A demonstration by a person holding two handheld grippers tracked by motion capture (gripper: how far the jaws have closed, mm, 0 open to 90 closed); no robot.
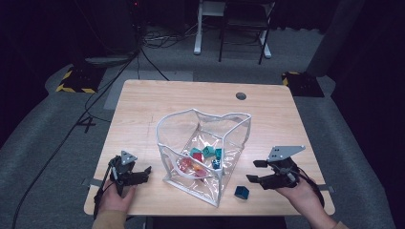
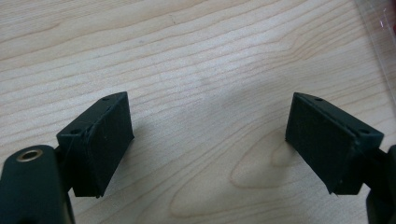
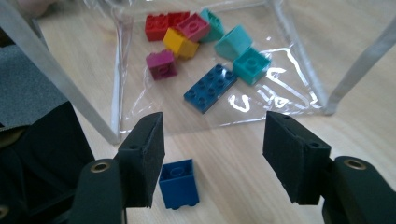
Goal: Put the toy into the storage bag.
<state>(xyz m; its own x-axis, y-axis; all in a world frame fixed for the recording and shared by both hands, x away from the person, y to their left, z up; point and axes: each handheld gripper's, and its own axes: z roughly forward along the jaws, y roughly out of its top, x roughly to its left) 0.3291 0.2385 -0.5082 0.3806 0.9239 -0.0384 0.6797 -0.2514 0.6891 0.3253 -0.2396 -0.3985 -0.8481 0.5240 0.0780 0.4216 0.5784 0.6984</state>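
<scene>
A clear plastic bag [image 1: 200, 114] with white seams stands open in the middle of the wooden table [image 1: 143, 105]. Inside lie several toy bricks: a dark blue plate [image 3: 210, 87], teal bricks [image 3: 251, 65], a magenta one [image 3: 161, 64], a yellow one [image 3: 180, 44] and a red one [image 3: 156, 25]. A loose blue brick [image 1: 241, 192] sits on the table just outside the bag's near right corner. My right gripper [image 1: 253, 171] is open beside it; the blue brick [image 3: 179, 183] lies close to one jaw, untouched. My left gripper [image 1: 143, 174] is open over bare wood, left of the bag.
A round cable hole [image 1: 241, 96] sits near the table's far edge. Beyond the table, cables [image 1: 143, 57] and white furniture legs [image 1: 197, 33] stand on the grey floor. The table's front edge runs just below both hands.
</scene>
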